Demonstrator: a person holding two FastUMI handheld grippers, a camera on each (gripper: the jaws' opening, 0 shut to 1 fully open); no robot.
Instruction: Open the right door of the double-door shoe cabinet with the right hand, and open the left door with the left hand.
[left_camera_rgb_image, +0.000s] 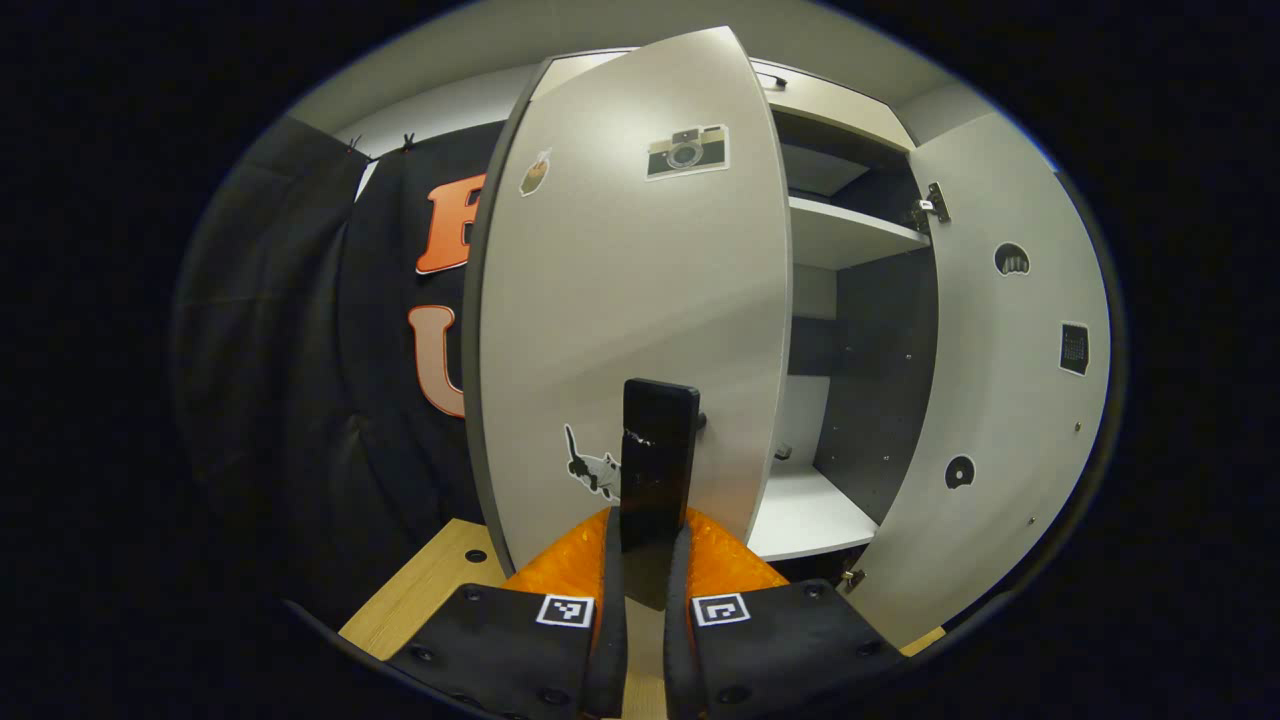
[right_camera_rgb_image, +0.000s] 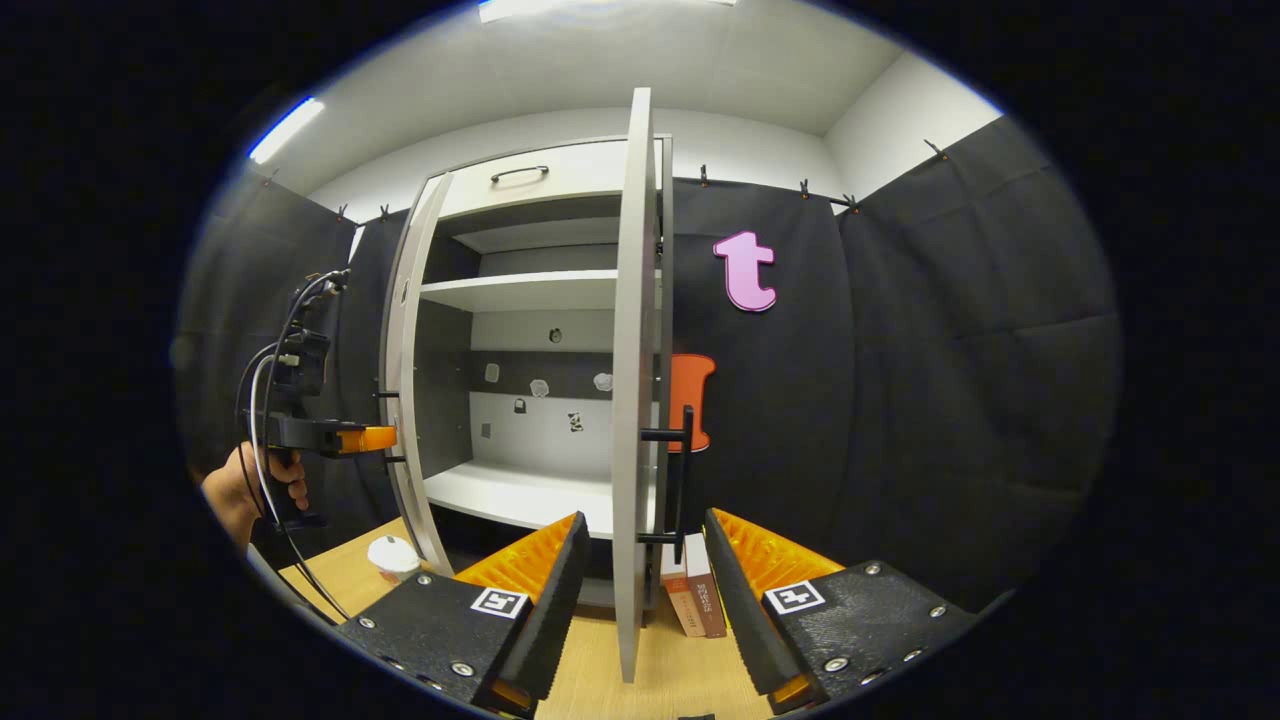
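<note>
Grey left door (left_camera_rgb_image: 640, 300) could swing back: left hand-held gripper (left_camera_rgb_image: 655, 560) pinches its handle (left_camera_rgb_image: 658, 460) only at the tips. Right hand-held gripper (right_camera_rgb_image: 640, 570) gapes, straddling the right door (right_camera_rgb_image: 632, 400).

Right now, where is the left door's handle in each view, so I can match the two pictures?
Left gripper view: the handle stands upright at lower centre, clamped in the left gripper.
Right gripper view: it sits at far left, a small dark bar on the left door's outer face, with the left gripper on it.
Shared landmark: the upper shelf.
</note>
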